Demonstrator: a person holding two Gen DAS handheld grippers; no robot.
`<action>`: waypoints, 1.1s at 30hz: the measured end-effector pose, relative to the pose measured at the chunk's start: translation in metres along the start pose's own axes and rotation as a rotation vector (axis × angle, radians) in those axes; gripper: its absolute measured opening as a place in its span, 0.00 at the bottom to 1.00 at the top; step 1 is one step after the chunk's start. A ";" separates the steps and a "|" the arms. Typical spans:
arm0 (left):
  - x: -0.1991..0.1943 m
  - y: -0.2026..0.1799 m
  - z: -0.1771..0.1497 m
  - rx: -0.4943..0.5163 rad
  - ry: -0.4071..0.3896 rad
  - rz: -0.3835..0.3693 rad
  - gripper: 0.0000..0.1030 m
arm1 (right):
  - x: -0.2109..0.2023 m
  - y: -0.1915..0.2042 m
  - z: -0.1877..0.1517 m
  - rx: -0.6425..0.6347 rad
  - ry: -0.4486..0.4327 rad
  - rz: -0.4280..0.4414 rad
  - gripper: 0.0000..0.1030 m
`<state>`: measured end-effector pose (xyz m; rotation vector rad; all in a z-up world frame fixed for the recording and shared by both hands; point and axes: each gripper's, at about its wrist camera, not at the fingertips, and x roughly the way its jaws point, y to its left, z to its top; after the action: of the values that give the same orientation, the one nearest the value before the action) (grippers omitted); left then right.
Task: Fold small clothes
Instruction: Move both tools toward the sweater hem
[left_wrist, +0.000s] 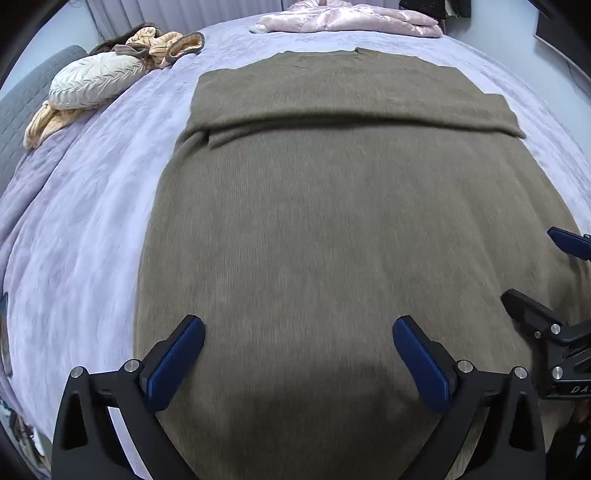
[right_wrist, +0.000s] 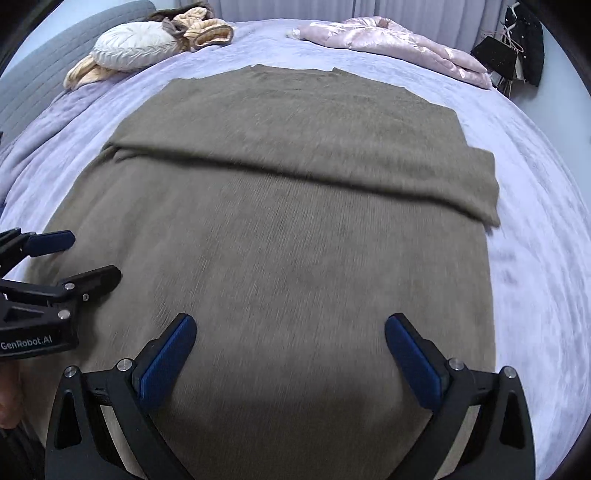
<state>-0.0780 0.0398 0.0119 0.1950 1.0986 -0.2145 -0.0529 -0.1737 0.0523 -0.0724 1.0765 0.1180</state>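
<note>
An olive-brown knit garment (left_wrist: 325, 221) lies flat on the lavender bed cover (left_wrist: 92, 206), with a sleeve folded across its upper part (left_wrist: 351, 107). It also shows in the right wrist view (right_wrist: 288, 229). My left gripper (left_wrist: 298, 328) is open and empty, hovering over the garment's near left part. My right gripper (right_wrist: 290, 326) is open and empty over the near right part. The right gripper shows at the right edge of the left wrist view (left_wrist: 546, 280); the left gripper shows at the left edge of the right wrist view (right_wrist: 74, 258).
A white round pillow (left_wrist: 96, 79) and tan striped clothing (left_wrist: 162, 46) lie at the far left of the bed. A pink satin quilted item (left_wrist: 351, 18) lies at the far edge. A grey headboard (left_wrist: 22, 110) stands left. Dark bags (right_wrist: 517, 55) hang far right.
</note>
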 end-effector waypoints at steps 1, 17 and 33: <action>-0.004 0.002 -0.008 -0.004 -0.006 -0.007 1.00 | -0.006 0.003 -0.012 -0.015 -0.008 0.000 0.99; -0.039 0.006 -0.077 -0.004 -0.052 -0.012 1.00 | -0.057 0.008 -0.126 -0.164 -0.078 0.008 0.99; -0.047 0.053 -0.102 -0.177 0.005 -0.130 1.00 | -0.095 -0.003 -0.163 -0.132 -0.112 -0.019 0.99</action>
<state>-0.1717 0.1214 0.0120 -0.0342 1.1297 -0.2311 -0.2392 -0.2014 0.0586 -0.1925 0.9552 0.1742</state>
